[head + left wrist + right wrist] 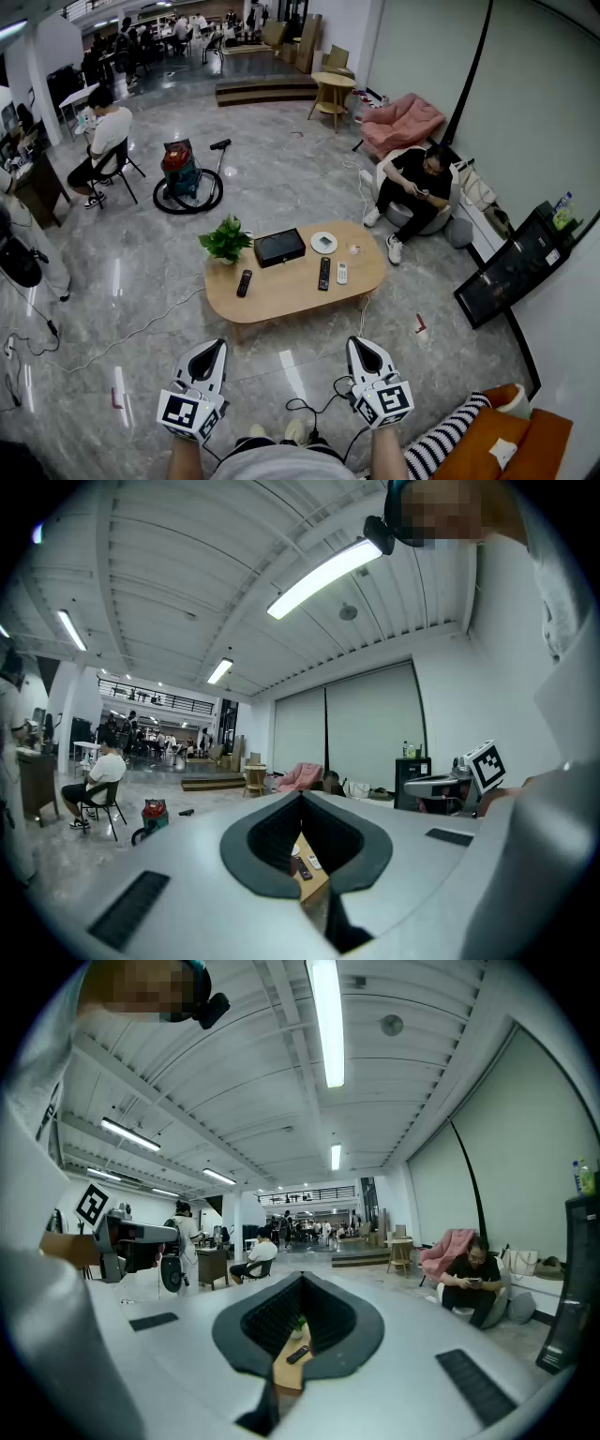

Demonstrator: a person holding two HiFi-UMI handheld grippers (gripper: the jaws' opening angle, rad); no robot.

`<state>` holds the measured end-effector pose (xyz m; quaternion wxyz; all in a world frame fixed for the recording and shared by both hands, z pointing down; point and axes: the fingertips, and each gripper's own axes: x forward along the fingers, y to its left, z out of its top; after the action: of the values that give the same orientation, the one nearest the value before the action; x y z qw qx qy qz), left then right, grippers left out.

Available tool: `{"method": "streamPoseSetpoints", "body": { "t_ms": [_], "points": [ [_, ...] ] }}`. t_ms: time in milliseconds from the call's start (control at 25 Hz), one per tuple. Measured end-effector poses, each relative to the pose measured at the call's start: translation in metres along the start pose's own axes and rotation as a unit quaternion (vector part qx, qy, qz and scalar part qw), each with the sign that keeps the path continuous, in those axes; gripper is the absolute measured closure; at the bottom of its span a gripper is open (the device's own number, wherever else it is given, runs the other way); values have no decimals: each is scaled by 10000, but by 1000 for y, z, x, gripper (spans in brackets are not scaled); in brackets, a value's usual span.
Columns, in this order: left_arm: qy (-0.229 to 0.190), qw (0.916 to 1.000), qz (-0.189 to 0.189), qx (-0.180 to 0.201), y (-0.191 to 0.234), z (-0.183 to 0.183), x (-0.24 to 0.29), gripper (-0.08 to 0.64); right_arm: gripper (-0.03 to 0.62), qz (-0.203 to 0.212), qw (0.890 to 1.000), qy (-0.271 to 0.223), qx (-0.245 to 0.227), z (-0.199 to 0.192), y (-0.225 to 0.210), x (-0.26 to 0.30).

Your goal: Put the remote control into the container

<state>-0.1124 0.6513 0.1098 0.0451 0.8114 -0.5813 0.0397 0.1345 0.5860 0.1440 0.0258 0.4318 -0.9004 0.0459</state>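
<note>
An oval wooden table (281,298) stands a few steps ahead on the stone floor. On it lie a black remote (244,282) at the left, a second black remote (323,273) and a white remote (342,273) to the right. A black box container (279,247) sits at the table's back. My left gripper (217,346) and right gripper (357,342) are low in the head view, short of the table, both shut and holding nothing. In the left gripper view the closed jaws (302,795) frame the table's remotes (304,869). The right gripper view (302,1277) frames one black remote (298,1355).
A potted plant (226,239) and a white round dish (323,242) share the table. A person sits on a beanbag (417,192) behind right. A vacuum cleaner (183,173) stands behind left. A cable (141,328) crosses the floor. A dark screen (511,267) leans at the right wall.
</note>
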Motion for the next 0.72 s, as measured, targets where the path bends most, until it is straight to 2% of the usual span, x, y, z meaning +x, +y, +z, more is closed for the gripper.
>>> {"method": "streamPoseSetpoints", "body": {
  "t_ms": [280,720],
  "points": [
    [-128,9999,-1,7,-3,0,11,555,586,17,9999,-126,-90,6,-9,5],
    [-2,10000,-6,-52,-14,-5,17,554,586,7,10000,-37,74,-4,-17,1]
  ]
}}
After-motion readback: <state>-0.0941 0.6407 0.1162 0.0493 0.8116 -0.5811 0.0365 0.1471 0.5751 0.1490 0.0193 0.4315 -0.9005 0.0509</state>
